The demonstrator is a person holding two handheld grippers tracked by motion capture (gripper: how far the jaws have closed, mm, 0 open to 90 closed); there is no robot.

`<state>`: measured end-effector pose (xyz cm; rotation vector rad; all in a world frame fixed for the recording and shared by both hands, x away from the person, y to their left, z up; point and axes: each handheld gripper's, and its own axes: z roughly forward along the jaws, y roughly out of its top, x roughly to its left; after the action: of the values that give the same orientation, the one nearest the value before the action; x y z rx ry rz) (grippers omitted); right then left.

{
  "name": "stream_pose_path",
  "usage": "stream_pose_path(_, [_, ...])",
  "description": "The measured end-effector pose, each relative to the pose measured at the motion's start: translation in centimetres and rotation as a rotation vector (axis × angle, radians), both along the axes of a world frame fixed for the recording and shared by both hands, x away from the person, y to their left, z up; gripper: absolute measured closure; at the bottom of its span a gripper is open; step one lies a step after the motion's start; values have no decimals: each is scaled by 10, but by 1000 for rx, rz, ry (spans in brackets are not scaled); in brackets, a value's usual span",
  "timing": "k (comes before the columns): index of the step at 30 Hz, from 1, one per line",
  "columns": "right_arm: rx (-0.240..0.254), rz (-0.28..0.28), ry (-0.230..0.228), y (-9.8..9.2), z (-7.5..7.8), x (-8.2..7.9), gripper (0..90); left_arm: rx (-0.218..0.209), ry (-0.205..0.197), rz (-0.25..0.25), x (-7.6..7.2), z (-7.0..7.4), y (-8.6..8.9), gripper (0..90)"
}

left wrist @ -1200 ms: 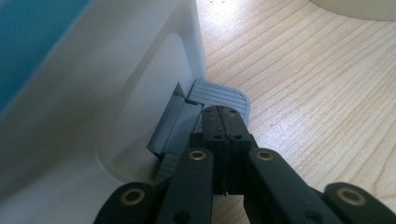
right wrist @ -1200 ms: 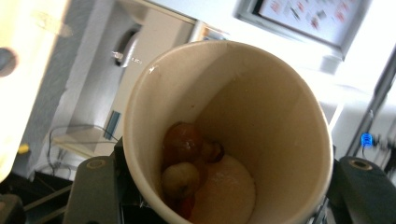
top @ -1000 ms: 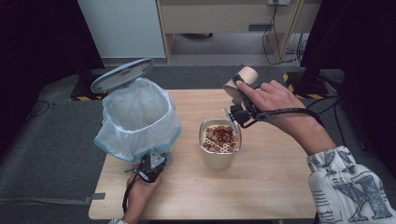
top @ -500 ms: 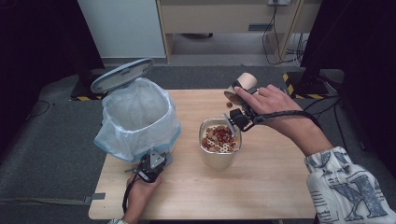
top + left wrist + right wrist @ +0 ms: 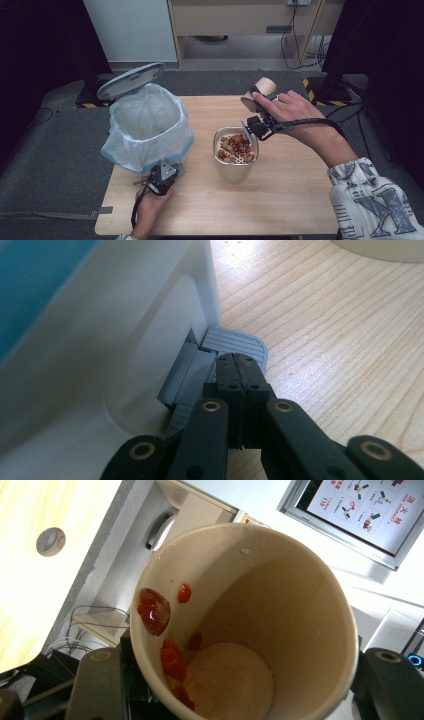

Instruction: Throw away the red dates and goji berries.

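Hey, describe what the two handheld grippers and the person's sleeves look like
Both grippers, left gripper and right gripper, are black with linked jaw arms and brass-coloured pivot rivets. A black cable trails from each. The right sleeve is white with a blue-grey print.

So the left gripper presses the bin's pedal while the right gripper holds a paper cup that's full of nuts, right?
Not quite: the paper cup in the right gripper is nearly empty, with a few red scraps stuck inside, as the right gripper view shows. The left gripper is at the bin's pedal.
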<state>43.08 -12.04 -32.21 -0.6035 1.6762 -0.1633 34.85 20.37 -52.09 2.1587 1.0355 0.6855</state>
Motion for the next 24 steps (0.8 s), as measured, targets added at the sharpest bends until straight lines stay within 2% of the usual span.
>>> stream_pose_path(5, [25,1,11,1,1,0,357,0,0,0,0,0,0,893])
stream_pose_path(7, [52,2,18,1,2,-1,357,-1,0,0,0,0,0,893])
stream_pose_path(12, [48,1,18,0,2,-1,357,0,0,0,0,0,0,893])
stream_pose_path(15, [67,-3,31,-1,2,0,356,-1,0,0,0,0,0,893])
stream_pose_path(24, [201,-37,116,-6,5,4,354,0,1,0,0,0,0,893])
